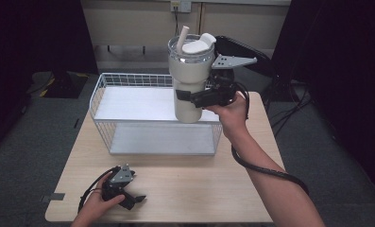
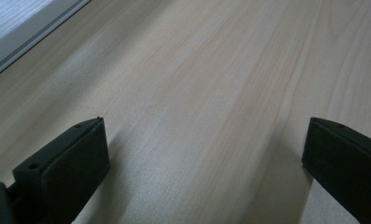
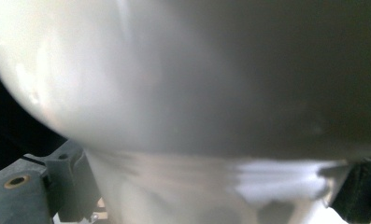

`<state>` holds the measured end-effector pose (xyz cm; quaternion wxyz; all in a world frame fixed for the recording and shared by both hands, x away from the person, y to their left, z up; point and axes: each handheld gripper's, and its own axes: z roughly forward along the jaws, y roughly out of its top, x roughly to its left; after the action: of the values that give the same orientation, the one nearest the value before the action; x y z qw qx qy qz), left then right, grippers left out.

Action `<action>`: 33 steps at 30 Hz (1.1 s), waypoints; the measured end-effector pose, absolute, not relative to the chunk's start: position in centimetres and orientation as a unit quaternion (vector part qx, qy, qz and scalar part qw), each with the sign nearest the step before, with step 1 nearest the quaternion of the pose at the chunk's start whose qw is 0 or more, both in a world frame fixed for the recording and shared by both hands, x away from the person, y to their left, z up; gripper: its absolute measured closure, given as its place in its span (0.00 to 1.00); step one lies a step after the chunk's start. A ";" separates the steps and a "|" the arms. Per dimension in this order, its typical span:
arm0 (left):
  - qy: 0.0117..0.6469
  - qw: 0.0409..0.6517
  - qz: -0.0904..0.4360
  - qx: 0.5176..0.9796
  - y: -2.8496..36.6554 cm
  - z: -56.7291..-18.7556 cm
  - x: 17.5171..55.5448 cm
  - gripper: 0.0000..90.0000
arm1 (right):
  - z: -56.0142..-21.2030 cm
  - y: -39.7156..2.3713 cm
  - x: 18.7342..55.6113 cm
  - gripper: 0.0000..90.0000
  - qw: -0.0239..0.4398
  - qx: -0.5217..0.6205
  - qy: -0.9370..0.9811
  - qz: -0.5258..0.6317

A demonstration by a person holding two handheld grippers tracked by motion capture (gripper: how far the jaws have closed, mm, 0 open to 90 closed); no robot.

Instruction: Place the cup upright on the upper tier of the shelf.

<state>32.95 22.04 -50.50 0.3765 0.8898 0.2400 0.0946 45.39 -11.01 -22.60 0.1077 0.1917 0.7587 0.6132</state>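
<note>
A tall cream tumbler [image 1: 191,71] with a white lid and a straw is held upright in the air above the wire rack [image 1: 128,80]. My right gripper [image 1: 187,97] is shut on its lower body from the right side. In the right gripper view the tumbler's pale wall [image 3: 183,84] is very close, with a jaw on either side of its narrower base. My left gripper [image 1: 138,198] rests near the table's front left corner, held by a hand. Its jaws stand wide apart over bare wood, with my left gripper [image 2: 206,158] holding nothing.
The white wire rack has two shelves and stands at the back of the wooden table [image 1: 185,184]. A black cable [image 1: 265,170] trails from the right gripper along the forearm. The rack's base edge [image 2: 29,32] shows at the upper left of the left gripper view.
</note>
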 end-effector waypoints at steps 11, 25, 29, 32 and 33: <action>0.240 0.377 0.094 0.890 22.0 -50.5 32.9 0.00 | -22.8 -10.8 46.7 0.11 0.130 0.215 0.748 0.614; 0.240 0.377 0.095 0.890 22.0 -50.5 32.9 0.00 | -23.0 -10.4 48.0 0.11 0.142 0.224 0.744 0.614; 0.240 0.377 0.094 0.890 22.0 -50.5 32.9 0.00 | -23.2 -10.2 48.4 0.11 0.146 0.230 0.744 0.610; 0.240 0.376 0.095 0.890 22.0 -50.5 32.9 0.00 | -23.3 -10.1 48.6 0.11 0.148 0.230 0.744 0.609; 0.240 0.376 0.094 0.890 22.0 -50.5 32.9 0.00 | -23.3 -10.0 48.8 0.11 0.151 0.231 0.744 0.608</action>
<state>32.95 22.04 -50.50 0.3763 0.8899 0.2399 0.0945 48.75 -9.97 -23.31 0.1508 0.2312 0.7441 0.6084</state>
